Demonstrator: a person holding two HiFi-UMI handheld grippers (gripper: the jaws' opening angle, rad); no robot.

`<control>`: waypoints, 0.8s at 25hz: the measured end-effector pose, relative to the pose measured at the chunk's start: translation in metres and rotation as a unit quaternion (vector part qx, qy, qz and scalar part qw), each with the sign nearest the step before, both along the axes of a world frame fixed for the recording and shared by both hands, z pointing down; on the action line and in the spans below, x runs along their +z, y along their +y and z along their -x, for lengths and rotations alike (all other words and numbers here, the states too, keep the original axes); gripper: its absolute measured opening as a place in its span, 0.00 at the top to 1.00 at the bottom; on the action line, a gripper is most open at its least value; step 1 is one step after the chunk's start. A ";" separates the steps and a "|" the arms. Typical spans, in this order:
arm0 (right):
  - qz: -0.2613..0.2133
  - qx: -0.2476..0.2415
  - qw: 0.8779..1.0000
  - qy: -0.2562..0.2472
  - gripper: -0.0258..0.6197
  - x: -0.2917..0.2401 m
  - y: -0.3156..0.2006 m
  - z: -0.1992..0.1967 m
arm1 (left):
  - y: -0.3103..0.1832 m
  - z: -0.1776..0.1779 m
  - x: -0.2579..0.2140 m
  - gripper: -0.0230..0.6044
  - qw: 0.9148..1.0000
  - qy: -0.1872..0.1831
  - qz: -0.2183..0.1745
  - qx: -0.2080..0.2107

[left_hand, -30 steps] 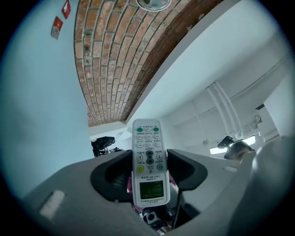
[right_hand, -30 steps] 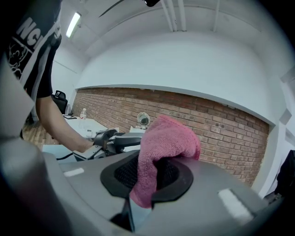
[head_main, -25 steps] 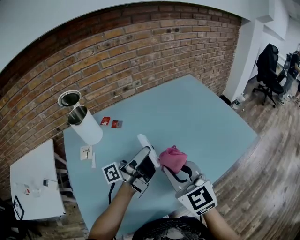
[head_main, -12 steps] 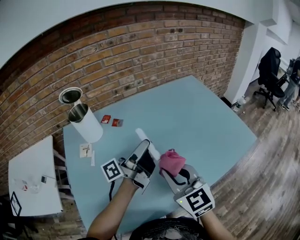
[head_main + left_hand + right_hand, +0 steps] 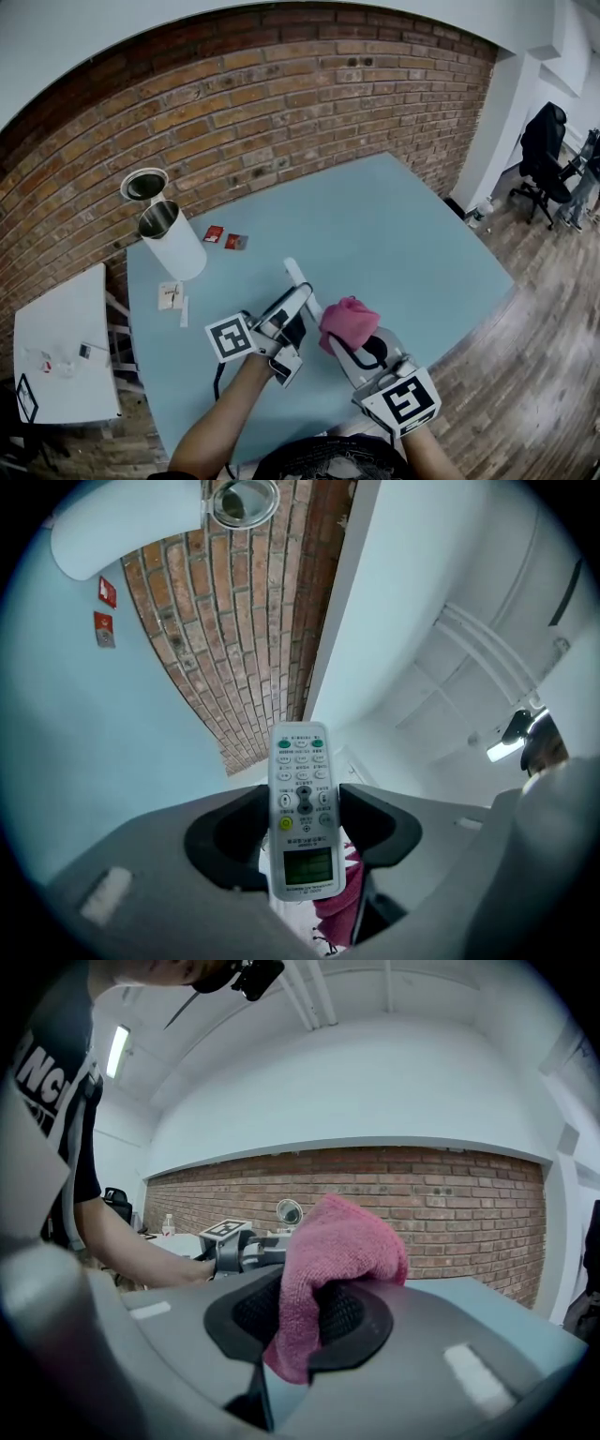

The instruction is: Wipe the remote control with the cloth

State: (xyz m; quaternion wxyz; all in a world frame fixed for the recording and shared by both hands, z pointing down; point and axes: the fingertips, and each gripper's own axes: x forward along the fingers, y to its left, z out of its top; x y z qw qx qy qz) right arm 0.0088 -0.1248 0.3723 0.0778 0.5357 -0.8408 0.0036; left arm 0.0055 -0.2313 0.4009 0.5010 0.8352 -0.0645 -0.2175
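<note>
the left gripper is clamped on the remote control. in the left gripper view the left gripper has one jaw pressing on each long side of the remote control, about halfway along its body. the button face is turned toward the camera, the small screen end sits back between the jaws, and the far end sticks out ahead of the fingertips, tilted a little upward and clear of the blue table.

the right gripper is closed on the pink cloth. in the right gripper view the right gripper pinches a fold of the cloth, and the rest bunches up above and ahead of the jaws as a soft wad.

the two tools are side by side, with the wad just to the right of the left gripper. a strip of pink also shows beneath the remote control, near its screen end, in the left gripper view. whether the fabric actually presses on the plastic there cannot be told.

as a judgement, both pick-ups are done and the work is in the wiping stage. nothing shows how much of the surface has been covered. the button face, turned away from the wad, looks like the part still to be rubbed. a white canister stands well ahead and to the left of the left gripper, not involved.
</note>
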 end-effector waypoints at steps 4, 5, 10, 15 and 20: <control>-0.006 0.006 1.000 0.013 0.86 0.005 -0.001 -0.010 | 0.007 -0.004 0.005 0.59 0.999 -0.033 -0.020 0.008; -0.005 0.006 1.000 0.014 0.86 0.005 -0.001 -0.010 | 0.008 -0.005 0.007 0.59 0.999 -0.042 -0.025 0.010; -0.003 0.002 1.000 0.004 0.86 -0.001 -0.001 -0.009 | 0.013 -0.008 0.012 0.59 0.993 -0.094 -0.073 0.017; -0.004 0.004 1.000 0.002 0.86 -0.008 0.001 -0.013 | 0.018 -0.011 0.012 0.59 0.988 -0.117 -0.101 0.020; -0.009 0.002 1.000 0.016 0.86 -0.009 0.001 -0.024 | 0.027 -0.018 0.014 0.59 0.985 -0.127 -0.117 0.025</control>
